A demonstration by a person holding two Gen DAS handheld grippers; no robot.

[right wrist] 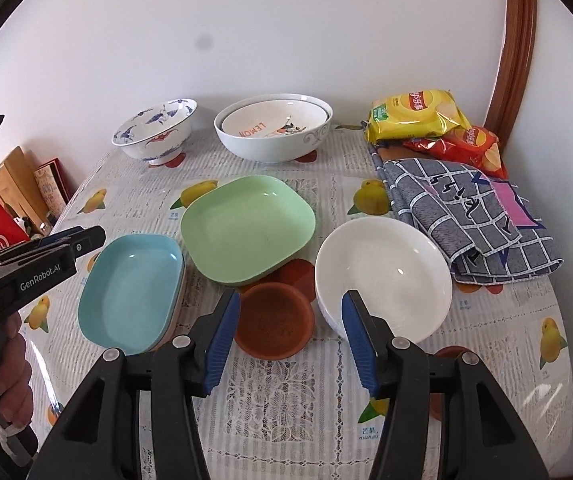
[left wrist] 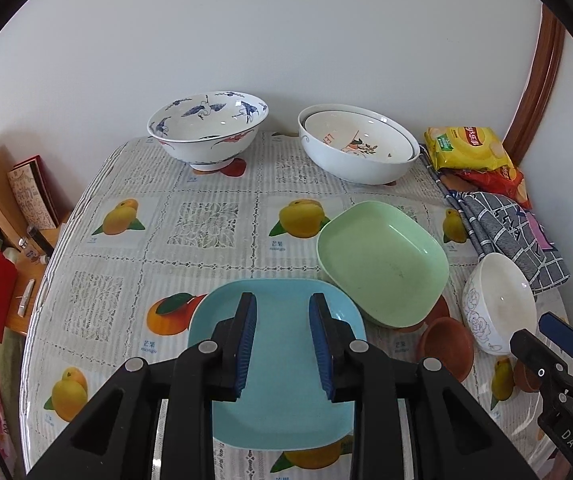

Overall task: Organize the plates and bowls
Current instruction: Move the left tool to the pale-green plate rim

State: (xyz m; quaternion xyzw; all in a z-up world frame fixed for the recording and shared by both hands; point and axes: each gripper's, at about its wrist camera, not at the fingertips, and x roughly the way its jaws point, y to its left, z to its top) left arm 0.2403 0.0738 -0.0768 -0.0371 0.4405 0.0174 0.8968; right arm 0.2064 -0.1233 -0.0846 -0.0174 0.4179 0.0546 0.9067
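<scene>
My left gripper hovers over a light blue plate at the table's front, its jaws a little apart with nothing between them. A green plate lies just right of it. My right gripper stands open above a small brown saucer, and its right finger overlaps the rim of a white bowl. In this view the blue plate rests on another dish, and the green plate lies behind the saucer. At the back stand a crane-patterned bowl and two nested white bowls.
Yellow and red chip bags and a folded checked cloth fill the back right corner. The fruit-print tablecloth drops off at the left, beside a low shelf with books. A hand holds the left gripper.
</scene>
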